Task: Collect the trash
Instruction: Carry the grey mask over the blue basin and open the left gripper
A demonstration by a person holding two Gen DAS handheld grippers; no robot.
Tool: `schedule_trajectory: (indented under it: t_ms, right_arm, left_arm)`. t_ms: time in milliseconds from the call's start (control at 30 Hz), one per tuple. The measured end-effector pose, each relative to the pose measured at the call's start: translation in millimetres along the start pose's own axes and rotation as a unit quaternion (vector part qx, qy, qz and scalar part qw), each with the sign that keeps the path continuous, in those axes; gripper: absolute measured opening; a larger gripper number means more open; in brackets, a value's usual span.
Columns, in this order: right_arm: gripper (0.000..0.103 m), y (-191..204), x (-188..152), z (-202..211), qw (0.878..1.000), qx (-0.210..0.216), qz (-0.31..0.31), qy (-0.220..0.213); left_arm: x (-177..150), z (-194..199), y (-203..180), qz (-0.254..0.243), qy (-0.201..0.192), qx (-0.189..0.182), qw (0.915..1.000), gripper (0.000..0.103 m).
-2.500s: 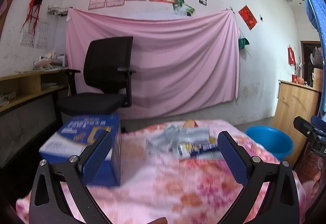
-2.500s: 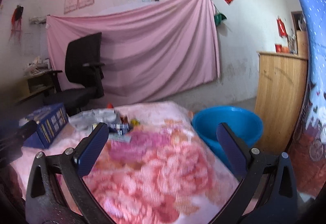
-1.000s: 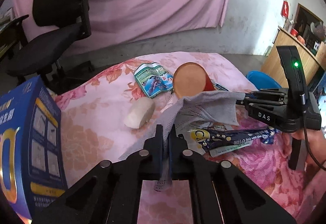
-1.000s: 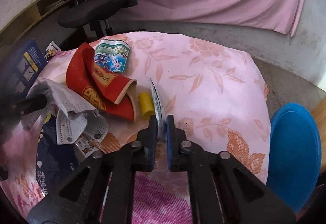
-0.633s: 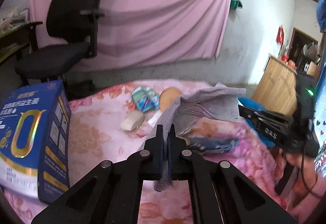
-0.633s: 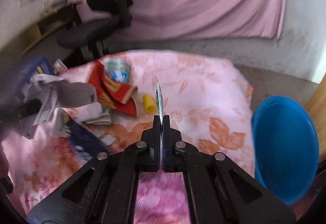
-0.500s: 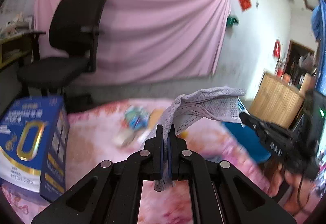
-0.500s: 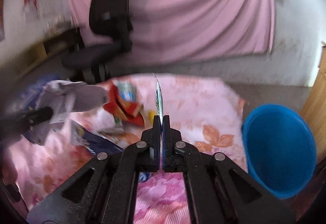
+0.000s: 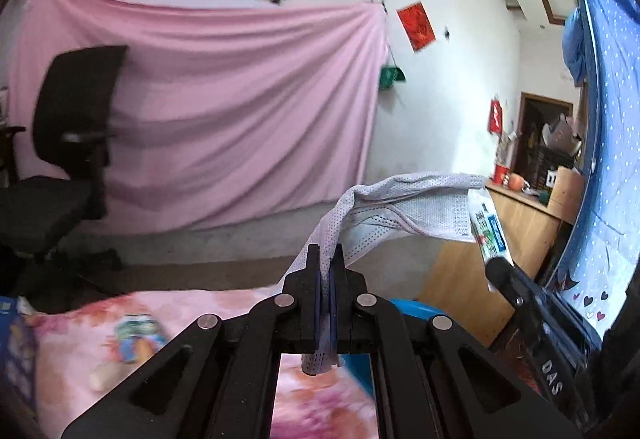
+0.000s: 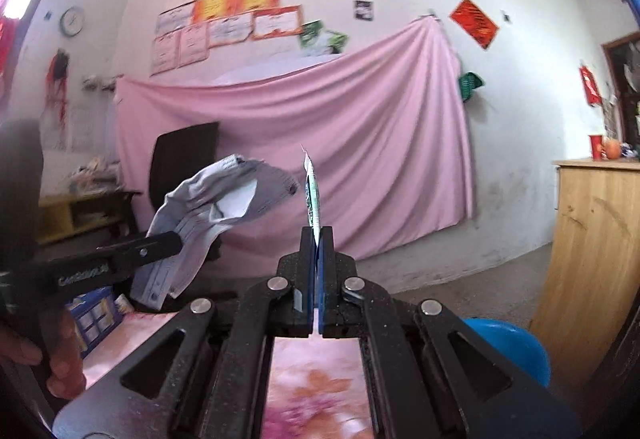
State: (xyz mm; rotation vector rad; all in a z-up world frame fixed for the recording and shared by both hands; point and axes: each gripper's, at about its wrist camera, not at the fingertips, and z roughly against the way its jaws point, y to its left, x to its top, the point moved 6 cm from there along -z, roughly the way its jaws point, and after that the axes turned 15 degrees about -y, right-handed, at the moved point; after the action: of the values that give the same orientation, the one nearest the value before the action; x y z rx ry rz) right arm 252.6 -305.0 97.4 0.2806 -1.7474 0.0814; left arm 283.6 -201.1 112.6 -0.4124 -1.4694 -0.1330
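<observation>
In closed tongs (image 9: 327,259): grey mask (image 9: 404,207).

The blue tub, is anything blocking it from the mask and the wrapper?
Nothing visible does. The mask and wrapper hang in shut grippers above the table; the blue tub sits open beside it, low right.

A crumpled grey perforated face mask (image 9: 404,211) hangs in the air, pinched at one end, its body draping up and to the right. A thin flat printed wrapper (image 10: 313,195) stands upright on edge, clamped at its lower end. A blue basin (image 10: 508,347) sits low at the right, beside the flowered pink bed (image 9: 160,319).
</observation>
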Motion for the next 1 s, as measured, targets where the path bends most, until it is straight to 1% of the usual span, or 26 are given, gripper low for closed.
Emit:
schedule_trajectory:
  t_ms: [133,200,300,333,400,467,500,600,633,700,767,833,867,900,933,1000]
  right_arm:
    - [0.03,-45,-10,0,0.999,-0.049,0.011,0.011]
    - [0.03,-71,-17,2,0.997,-0.077,-0.004,0.022]
    - [0.03,-107,-35,-1,0.991,-0.122,-0.016,0.055]
    - [0.03,-118,-45,-3,0.988,-0.132,-0.023,0.071]
    - [0.03,-139,-69,-11,0.981,-0.151,-0.046,0.112]
    - [0.03,-151,-90,-14,0.974,-0.158,-0.067,0.145]
    - [0.03,-158,-104,-16,0.969,-0.166,-0.075,0.169]
    - [0.03,-174,-130,-16,0.955,-0.175,-0.112,0.212]
    - [0.03,-177,-139,-13,0.952,-0.177,-0.119,0.222]
    - [0.03,-177,-148,-12,0.946,-0.176,-0.127,0.24]
    - [0.031,-176,-151,-11,0.944,-0.176,-0.124,0.249]
    - [0.032,-179,-151,-13,0.943,-0.176,-0.124,0.253]
    - [0.032,-179,-150,-15,0.943,-0.177,-0.123,0.252]
    - [0.033,-178,-150,-14,0.944,-0.179,-0.119,0.252]
    - [0.034,-178,-151,-14,0.942,-0.181,-0.117,0.255]
    - [0.036,-179,-151,-18,0.941,-0.181,-0.122,0.259]
  left_arm:
    - [-26,-50,-34,0.016,0.056,-0.022,0.9981,0.001]
    - [-39,-69,-46,0.014,0.083,-0.025,0.9962,0.001]
    - [-62,-96,-63,0.008,0.131,-0.023,0.9912,0.001]
    - [-73,-105,-66,0.0,0.152,-0.018,0.9882,0.001]
    - [-94,-115,-70,-0.006,0.183,-0.01,0.983,0.001]
    - [-112,-123,-72,-0.004,0.214,-0.001,0.9768,0.001]
    - [-119,-130,-73,-0.001,0.233,0.005,0.9725,0.001]
    - [-145,-138,-68,0.01,0.275,0.012,0.9614,0.001]
    - [-152,-137,-66,0.014,0.283,0.011,0.959,0.001]
    - [-154,-141,-63,0.017,0.295,0.003,0.9552,0.002]
    - [-156,-143,-61,0.014,0.302,0.005,0.9531,0.005]
    - [-158,-147,-55,0.017,0.309,0.014,0.9508,0.014]
    - [-160,-152,-53,0.023,0.312,0.022,0.9495,0.024]
    - [-161,-148,-47,0.034,0.311,0.026,0.9494,0.031]
    - [-159,-147,-42,0.049,0.306,0.029,0.9502,0.033]
    - [-155,-141,-36,0.06,0.299,0.031,0.952,0.033]
